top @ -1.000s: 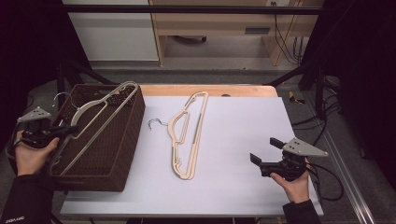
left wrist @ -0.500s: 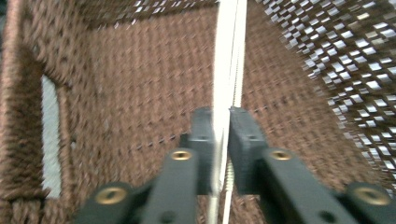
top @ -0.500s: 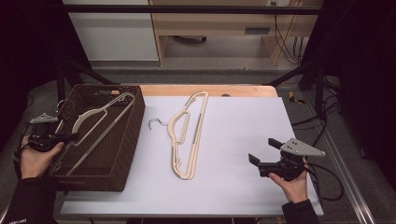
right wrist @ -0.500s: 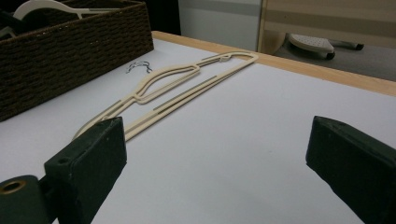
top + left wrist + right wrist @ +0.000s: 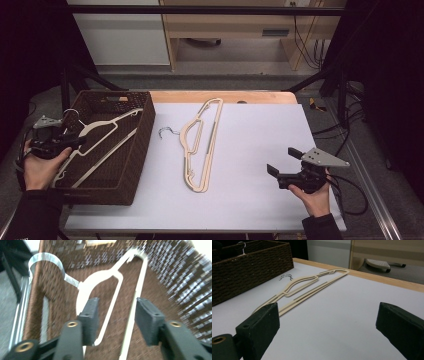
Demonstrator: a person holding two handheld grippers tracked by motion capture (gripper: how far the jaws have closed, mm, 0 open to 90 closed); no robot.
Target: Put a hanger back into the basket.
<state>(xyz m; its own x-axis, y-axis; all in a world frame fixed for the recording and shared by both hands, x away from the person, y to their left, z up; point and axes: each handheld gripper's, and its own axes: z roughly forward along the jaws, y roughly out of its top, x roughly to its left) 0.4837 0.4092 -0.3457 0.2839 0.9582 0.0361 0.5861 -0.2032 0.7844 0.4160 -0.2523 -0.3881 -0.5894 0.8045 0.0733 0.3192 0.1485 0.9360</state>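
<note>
The left tool (image 5: 75, 141) has just been opening its jaws, and the white hanger (image 5: 102, 135) that it held raised over the basket (image 5: 142, 131) a second ago now lies slanted inside it, hook toward the person's side. In the left gripper view the two pads stand apart with the hanger's thin bars between them, not pressed by either, so I judge the hanger released and this drop done. The left tool hangs just above the hanger, over the basket's near left part. The right tool (image 5: 281, 171) has not shifted from its place at the near right of the counter (image 5: 260, 140); its jaws are spread wide and empty. The beige hanger (image 5: 200, 142) lies flat ahead and to the left of it, apart from the basket, likely next to go in.
</note>
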